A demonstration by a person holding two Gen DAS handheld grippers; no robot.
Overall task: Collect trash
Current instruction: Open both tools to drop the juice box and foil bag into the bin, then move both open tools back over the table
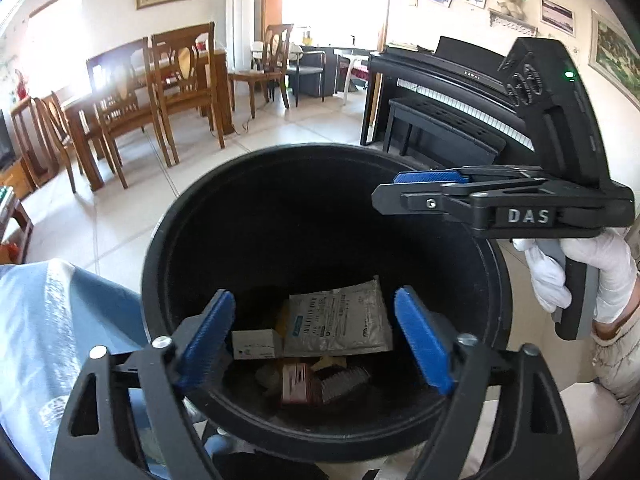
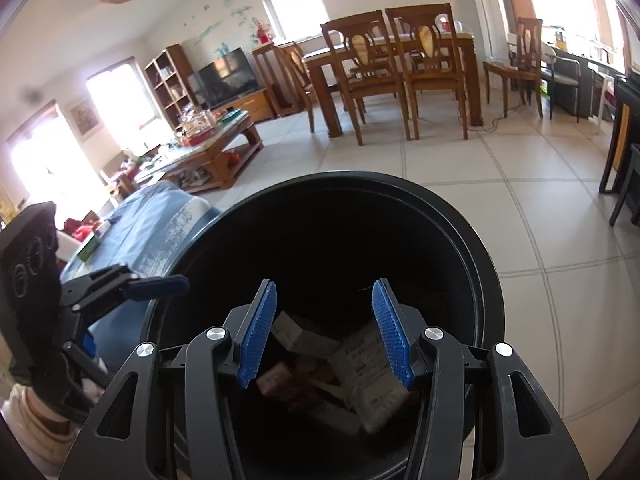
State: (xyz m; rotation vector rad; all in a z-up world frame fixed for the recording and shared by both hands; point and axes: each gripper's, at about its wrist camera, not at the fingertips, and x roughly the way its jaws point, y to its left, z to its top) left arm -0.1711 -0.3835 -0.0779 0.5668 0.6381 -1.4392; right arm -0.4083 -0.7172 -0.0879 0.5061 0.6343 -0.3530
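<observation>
Black bin fills the left wrist view, with the left gripper over its mouth, jaws wide and empty, and the trash, a grey pouch and a small box, lying at the bottom; the drop step appears done. In the right wrist view, the right gripper hangs over the same bin, jaws about half open, holding nothing; the next move would be to draw back for any remaining trash.

Bin mouth open (trash seemingly low inside).
</observation>
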